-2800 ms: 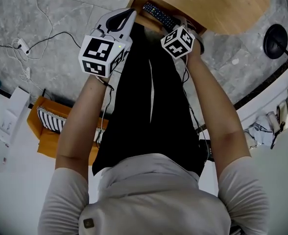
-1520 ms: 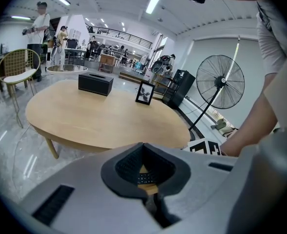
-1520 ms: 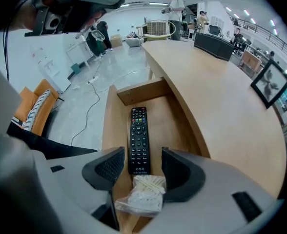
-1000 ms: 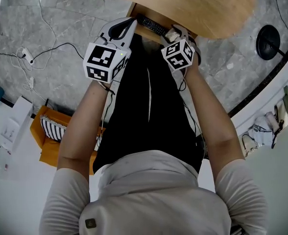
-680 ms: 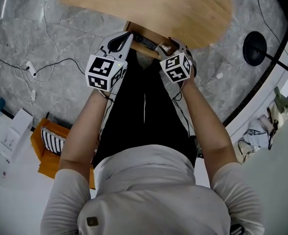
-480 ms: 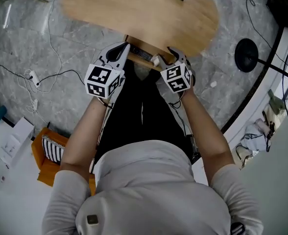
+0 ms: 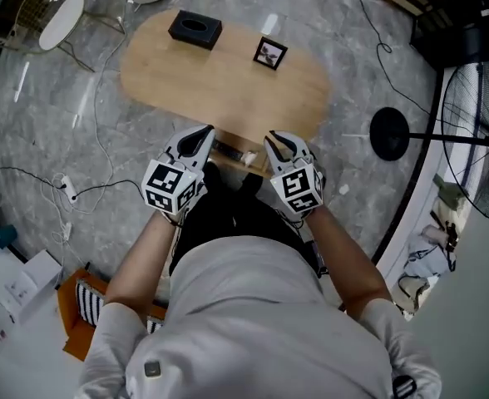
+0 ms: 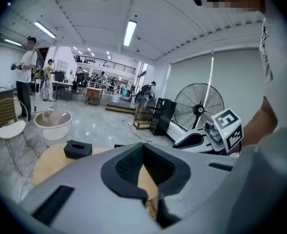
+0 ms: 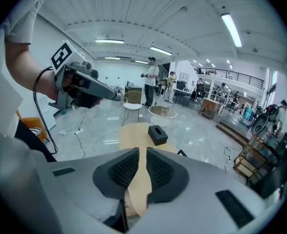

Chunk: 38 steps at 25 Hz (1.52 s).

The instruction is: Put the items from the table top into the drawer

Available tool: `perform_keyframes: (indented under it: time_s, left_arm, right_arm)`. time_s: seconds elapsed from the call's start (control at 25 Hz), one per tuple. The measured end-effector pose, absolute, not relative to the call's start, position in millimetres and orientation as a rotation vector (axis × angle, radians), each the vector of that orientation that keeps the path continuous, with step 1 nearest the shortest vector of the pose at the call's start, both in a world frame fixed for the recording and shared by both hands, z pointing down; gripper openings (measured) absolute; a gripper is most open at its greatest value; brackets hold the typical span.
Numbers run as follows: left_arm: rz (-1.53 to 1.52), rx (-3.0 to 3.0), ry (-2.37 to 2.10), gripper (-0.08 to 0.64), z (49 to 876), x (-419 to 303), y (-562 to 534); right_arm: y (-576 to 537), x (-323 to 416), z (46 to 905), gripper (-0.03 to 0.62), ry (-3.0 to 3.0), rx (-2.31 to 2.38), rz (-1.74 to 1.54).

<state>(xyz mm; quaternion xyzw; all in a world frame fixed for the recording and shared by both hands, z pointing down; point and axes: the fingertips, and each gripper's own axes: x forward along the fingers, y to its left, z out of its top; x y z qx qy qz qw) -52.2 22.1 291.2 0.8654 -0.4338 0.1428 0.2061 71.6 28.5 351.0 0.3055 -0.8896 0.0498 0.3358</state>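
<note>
Left claw (image 7: 198, 137) pressed together | right claw (image 7: 279, 143) empty, just been closing to a slit | box (image 7: 195, 30), frame (image 7: 270, 54) on desk (image 7: 219, 86) | spread your claw wide before lowering onto either.

Head view: high up, looking steeply down on the table (image 7: 228, 81).
Gripper views: lower, facing out across the table top.
Shared: table, black box (image 7: 195, 30).
</note>
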Motion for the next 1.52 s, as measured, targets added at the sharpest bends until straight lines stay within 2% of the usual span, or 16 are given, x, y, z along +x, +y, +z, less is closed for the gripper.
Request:
perform_keyframes:
  time_s: [0.4, 0.72, 1.16, 1.52]
  left_arm:
    - [0.242, 2.519, -1.214, 0.009, 184, -26, 43]
    - [0.237, 2.569, -1.276, 0.009, 137, -15, 62]
    - [0.209, 2.635, -1.279, 0.009, 91, -31, 91]
    - [0.209, 2.661, -1.253, 0.009, 79, -84, 154]
  right_arm:
    - [50, 99, 222, 0.029, -2.49, 0.886, -0.005]
    - [56, 126, 144, 0.028, -2.626, 0.942, -0.063]
    - [75, 129, 107, 0.028, -2.643, 1.013, -0.041]
    - [134, 100, 87, 0.028, -2.612, 1.122, -0.016]
